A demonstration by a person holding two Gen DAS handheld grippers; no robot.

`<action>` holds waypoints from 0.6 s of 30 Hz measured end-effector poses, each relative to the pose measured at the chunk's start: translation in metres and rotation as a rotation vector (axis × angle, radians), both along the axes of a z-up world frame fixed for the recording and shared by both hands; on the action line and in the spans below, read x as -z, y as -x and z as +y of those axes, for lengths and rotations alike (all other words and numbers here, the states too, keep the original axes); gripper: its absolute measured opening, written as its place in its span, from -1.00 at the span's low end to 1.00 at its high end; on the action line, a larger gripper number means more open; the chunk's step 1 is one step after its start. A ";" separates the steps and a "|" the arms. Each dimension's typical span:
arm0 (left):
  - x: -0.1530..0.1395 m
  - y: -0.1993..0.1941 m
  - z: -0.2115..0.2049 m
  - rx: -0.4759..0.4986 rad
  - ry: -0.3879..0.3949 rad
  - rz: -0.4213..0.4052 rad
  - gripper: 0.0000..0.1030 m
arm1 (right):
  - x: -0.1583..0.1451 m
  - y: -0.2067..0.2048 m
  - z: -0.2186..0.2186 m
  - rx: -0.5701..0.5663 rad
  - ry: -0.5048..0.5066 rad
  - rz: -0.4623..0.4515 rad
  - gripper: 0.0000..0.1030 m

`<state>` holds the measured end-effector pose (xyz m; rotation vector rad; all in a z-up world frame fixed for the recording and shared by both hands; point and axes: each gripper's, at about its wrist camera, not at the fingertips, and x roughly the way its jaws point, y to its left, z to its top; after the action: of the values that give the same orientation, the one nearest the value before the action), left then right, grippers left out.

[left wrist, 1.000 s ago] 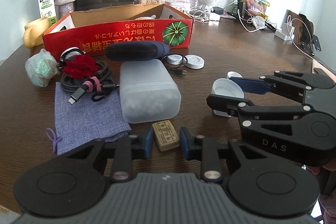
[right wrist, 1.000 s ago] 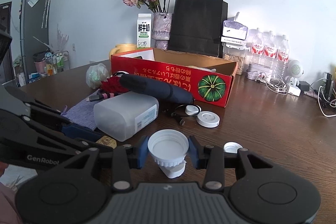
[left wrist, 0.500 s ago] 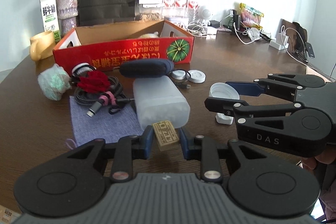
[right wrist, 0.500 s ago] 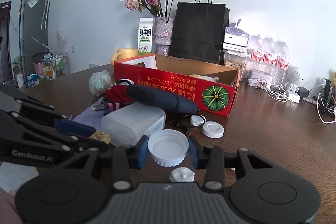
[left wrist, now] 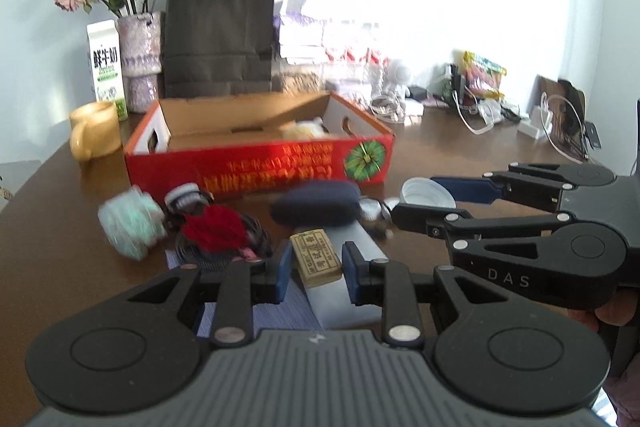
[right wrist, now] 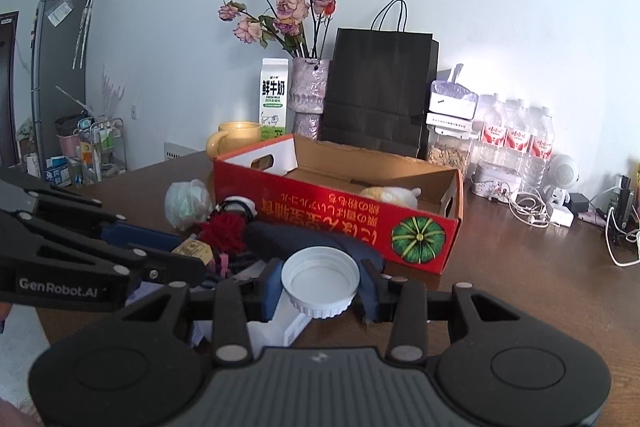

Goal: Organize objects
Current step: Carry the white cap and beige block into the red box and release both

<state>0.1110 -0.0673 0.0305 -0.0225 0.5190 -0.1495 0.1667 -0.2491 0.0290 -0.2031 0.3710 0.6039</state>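
Observation:
My left gripper [left wrist: 315, 269] is shut on a small tan printed block [left wrist: 316, 258], held above the table. My right gripper [right wrist: 320, 285] is shut on a white screw lid [right wrist: 320, 279], open side up; the same lid [left wrist: 427, 193] shows in the left wrist view, where the right gripper sits to the right. An open red cardboard box [left wrist: 260, 163] with a green pumpkin print stands beyond both; the box [right wrist: 340, 215] holds something pale inside. Below the grippers lie a translucent plastic container [left wrist: 352, 291], a dark blue rolled item [left wrist: 316, 207], a red fabric flower [left wrist: 216, 229] and a blue-grey pouch [left wrist: 256, 311].
Behind the box stand a black paper bag [right wrist: 380, 91], a vase of dried roses [right wrist: 308, 95], a milk carton [right wrist: 274, 99] and a yellow mug [right wrist: 236, 139]. Water bottles [right wrist: 516, 143] and cables [right wrist: 528, 207] crowd the back right. A green-white crumpled bag [left wrist: 130, 223] lies left.
Both grippers have risen from the table with the block and the lid. The views tilted up, so the box and the back wall now sit lower and closer in frame.

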 end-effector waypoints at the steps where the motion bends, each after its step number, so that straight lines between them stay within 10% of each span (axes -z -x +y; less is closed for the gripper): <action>1: -0.003 -0.004 0.002 -0.001 0.001 -0.012 -0.46 | -0.003 -0.004 0.003 0.002 -0.003 -0.005 -0.24; 18: -0.036 -0.104 0.043 -0.017 0.044 -0.148 -0.46 | -0.039 -0.105 0.049 0.053 -0.012 -0.073 -0.24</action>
<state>0.2153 -0.0247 0.0660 -0.0586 0.3681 -0.1445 0.2713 -0.2003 0.0680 -0.2026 0.3014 0.5446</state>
